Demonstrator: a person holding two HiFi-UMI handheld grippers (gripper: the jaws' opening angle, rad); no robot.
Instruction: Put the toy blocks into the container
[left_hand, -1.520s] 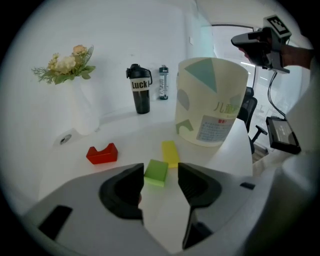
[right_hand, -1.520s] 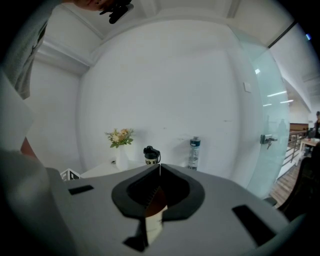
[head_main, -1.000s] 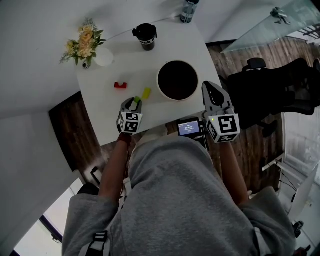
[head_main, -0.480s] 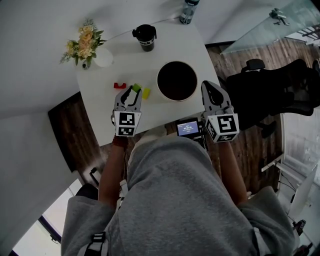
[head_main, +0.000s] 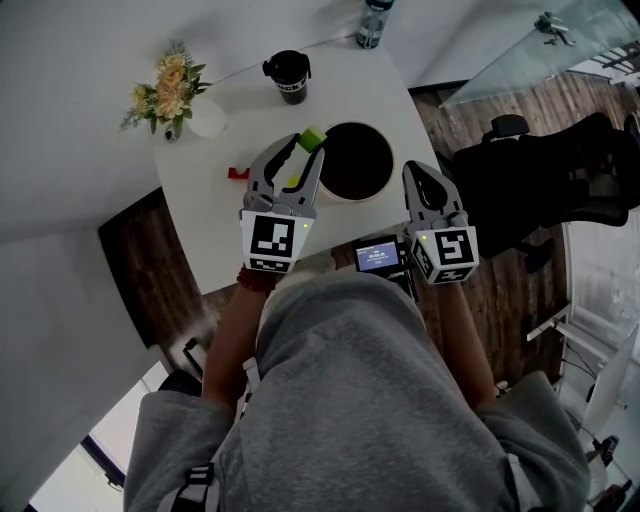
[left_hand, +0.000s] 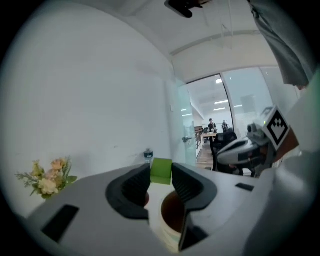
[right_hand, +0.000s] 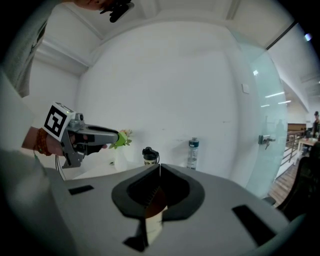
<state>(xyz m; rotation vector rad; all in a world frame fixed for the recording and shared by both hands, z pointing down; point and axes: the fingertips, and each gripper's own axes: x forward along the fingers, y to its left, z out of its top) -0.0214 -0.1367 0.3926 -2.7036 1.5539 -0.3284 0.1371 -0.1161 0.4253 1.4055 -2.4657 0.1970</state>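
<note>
Grips a green block (head_main: 312, 137) at the very tips of the left claw (head_main: 302, 150), pads pressed on two opposite faces, top and underside left bare, probably for a straight fall on parting the jaws. Holds it high off the table (head_main: 215, 215), claw close to level, just beside the left rim of the container (head_main: 360, 199). Hard to say from above whether already over the dark mouth; seen along the jaws, though, with that mouth below and ahead. Judged as the carry step, release to come once squarely above the opening. Leaves two blocks yet to fetch: a yellow block (head_main: 293, 182) lying on the table beneath the raised claw, just beside the container, and a red block (head_main: 235, 173) farther left, apart from both. Rests the right claw (right_hand: 159, 170) shut and empty, jaws meeting edge to edge, by the table's near edge at the container's right, likely parked clear of the working hand. Too dark inside the container to tell its contents. Underneath all this, a small white table with rounded corners and a plain matte top, carrying along its far side pale flowers (head_main: 165, 88) in a white vase, a black lidded cup (head_main: 288, 75) and a bottle (head_main: 372, 22), with a small device with a lit screen (head_main: 378, 255) near the front edge. Set against a white wall over a dark wood floor (head_main: 150, 270), a black office chair (head_main: 560, 170) to the right and a glass partition (head_main: 540, 50) beyond, giving onto a lit office.
</note>
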